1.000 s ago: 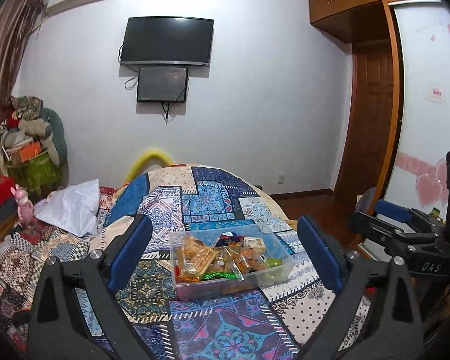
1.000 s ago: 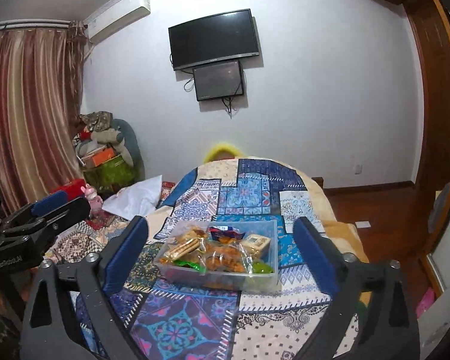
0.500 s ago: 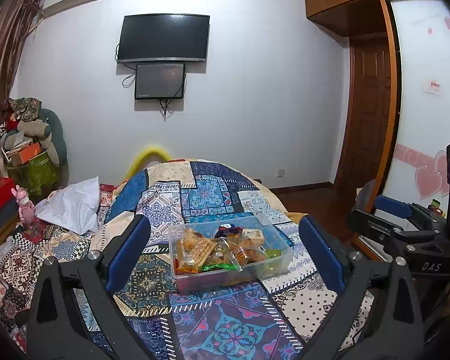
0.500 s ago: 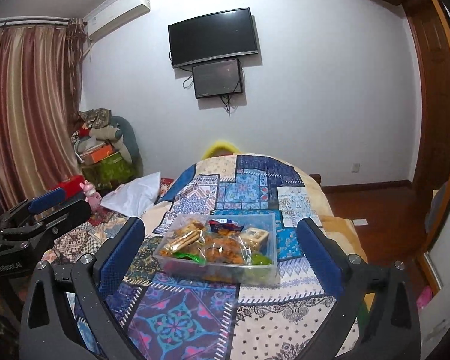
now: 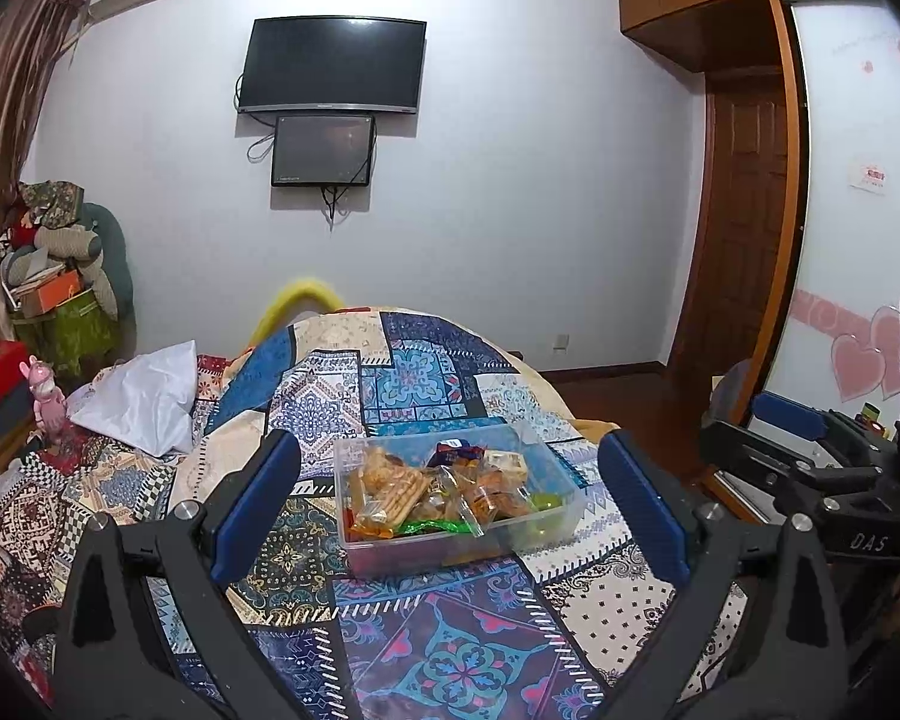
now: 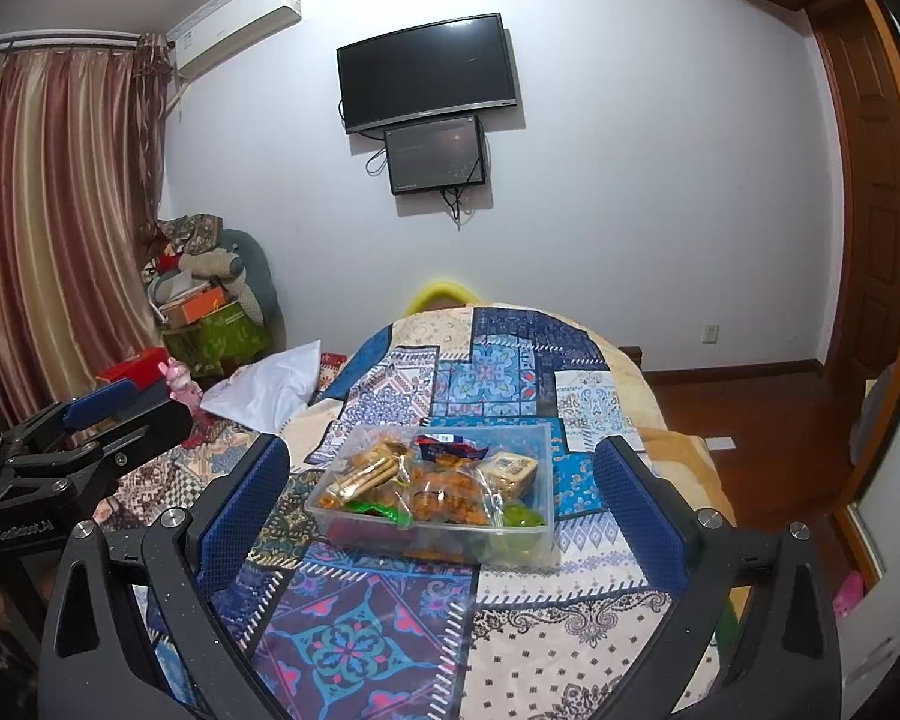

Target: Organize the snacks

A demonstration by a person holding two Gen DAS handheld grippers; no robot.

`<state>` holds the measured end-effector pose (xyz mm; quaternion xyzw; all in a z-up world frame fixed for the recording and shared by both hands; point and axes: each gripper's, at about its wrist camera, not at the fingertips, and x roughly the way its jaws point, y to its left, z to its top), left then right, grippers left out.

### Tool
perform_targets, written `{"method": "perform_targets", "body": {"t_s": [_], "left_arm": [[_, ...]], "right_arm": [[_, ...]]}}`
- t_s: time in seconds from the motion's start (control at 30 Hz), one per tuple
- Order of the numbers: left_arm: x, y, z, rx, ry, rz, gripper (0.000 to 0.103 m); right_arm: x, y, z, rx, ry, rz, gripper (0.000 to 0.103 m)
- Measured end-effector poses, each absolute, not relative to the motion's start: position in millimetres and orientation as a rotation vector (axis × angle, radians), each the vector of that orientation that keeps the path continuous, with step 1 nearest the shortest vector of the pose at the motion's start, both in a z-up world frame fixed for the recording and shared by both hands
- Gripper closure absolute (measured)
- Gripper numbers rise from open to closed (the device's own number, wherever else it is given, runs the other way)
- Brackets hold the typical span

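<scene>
While both cameras have drifted a touch lower and closer over the last second, pretty much nothing on the bed itself has changed: the clear plastic box sits in the same spot on the patchwork quilt, with the wrapped snacks all piled inside it. In both views the box has slid down a bit in frame and looks slightly bigger, so I'd say the two grippers are just easing toward it rather than doing anything to it. The left gripper has its blue pads spread wide with nothing between them, and the right gripper is the same, wide apart and empty; each frames the box from its own side. No loose packets show up on the quilt around the box. That fits either snacks already gathered up and the hands hanging over a finished job, or a full box about to be sorted through, and honestly one look can't tell which. A white bag lies further off to the left.
</scene>
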<state>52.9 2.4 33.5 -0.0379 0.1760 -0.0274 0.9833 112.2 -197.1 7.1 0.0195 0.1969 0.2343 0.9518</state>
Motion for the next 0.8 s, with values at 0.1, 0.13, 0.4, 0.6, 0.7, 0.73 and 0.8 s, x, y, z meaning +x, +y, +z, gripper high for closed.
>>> {"method": "perform_targets", "body": {"t_s": [0.1, 0.13, 0.4, 0.6, 0.7, 0.73, 0.8], "left_arm": [[53.3, 3.3, 33.0, -0.080, 0.357, -0.056, 0.002], [53.2, 3.6, 33.0, -0.082, 0.358, -0.056, 0.002], [53.5, 3.8, 30.5, -0.082, 0.366, -0.056, 0.002], [55.4, 5.0, 30.4, -0.089, 0.371, -0.057, 0.002], [54.9, 5.0, 30.0, -0.088, 0.371, -0.058, 0.002], [55.0, 4.9, 29.9, -0.088, 0.371, -0.058, 0.002], [55.0, 4.8, 29.9, -0.088, 0.371, -0.057, 0.002]], "right_arm": [[112.4, -196.9, 7.1, 0.040, 0.401, 0.475, 0.002], [112.6, -196.8, 7.1, 0.040, 0.402, 0.477, 0.002], [114.4, -197.1, 5.0, 0.035, 0.409, 0.478, 0.002], [114.9, -196.7, 3.2, 0.032, 0.412, 0.483, 0.002], [114.9, -196.8, 2.7, 0.030, 0.413, 0.486, 0.002], [115.6, -197.0, 2.6, 0.030, 0.414, 0.487, 0.002], [116.1, -197.1, 2.2, 0.030, 0.416, 0.488, 0.002]]}}
